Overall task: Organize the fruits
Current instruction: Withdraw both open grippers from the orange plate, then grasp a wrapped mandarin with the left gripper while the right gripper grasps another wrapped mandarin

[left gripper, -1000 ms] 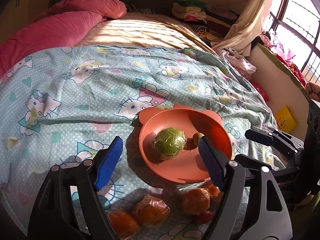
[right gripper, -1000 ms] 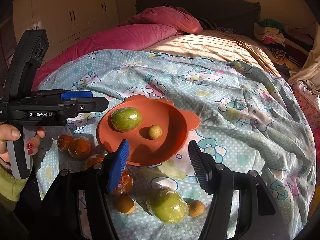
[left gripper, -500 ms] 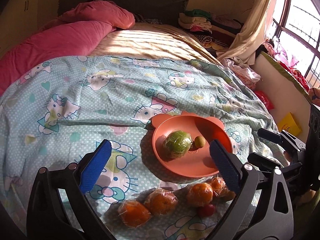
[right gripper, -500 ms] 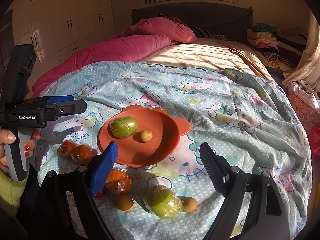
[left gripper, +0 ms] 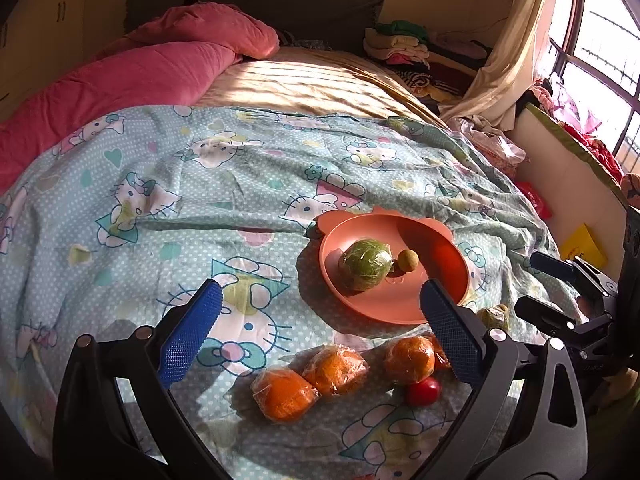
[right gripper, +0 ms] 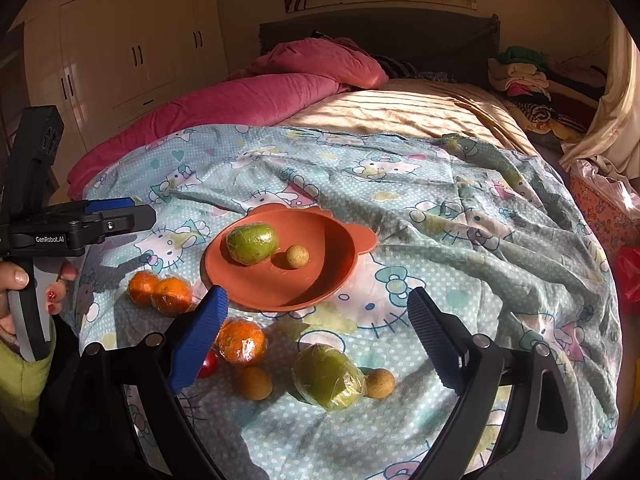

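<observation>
An orange plate (left gripper: 440,256) (right gripper: 332,264) lies on the bedspread and holds a wrapped green fruit (left gripper: 365,265) (right gripper: 252,243) and a small tan fruit (left gripper: 408,259) (right gripper: 297,256). Wrapped oranges (left gripper: 286,394) (right gripper: 241,342) lie in front of the plate with a small red fruit (left gripper: 423,392) (right gripper: 209,364). A second wrapped green fruit (right gripper: 327,376) and two small tan fruits (right gripper: 254,383) lie near the front edge. My left gripper (left gripper: 320,334) is open and empty above the oranges. My right gripper (right gripper: 316,338) is open and empty above the second green fruit.
The Hello Kitty bedspread (left gripper: 200,184) covers the near half of the bed. A pink quilt (left gripper: 132,76) lies at the back left, folded clothes (left gripper: 404,44) at the back right. A wardrobe (right gripper: 132,48) stands left. The bed drops off at the right edge (right gripper: 600,280).
Both grippers have drawn back and up from the plate, so more fruit shows below them. Both jaws have opened wider. The fruit has not moved.
</observation>
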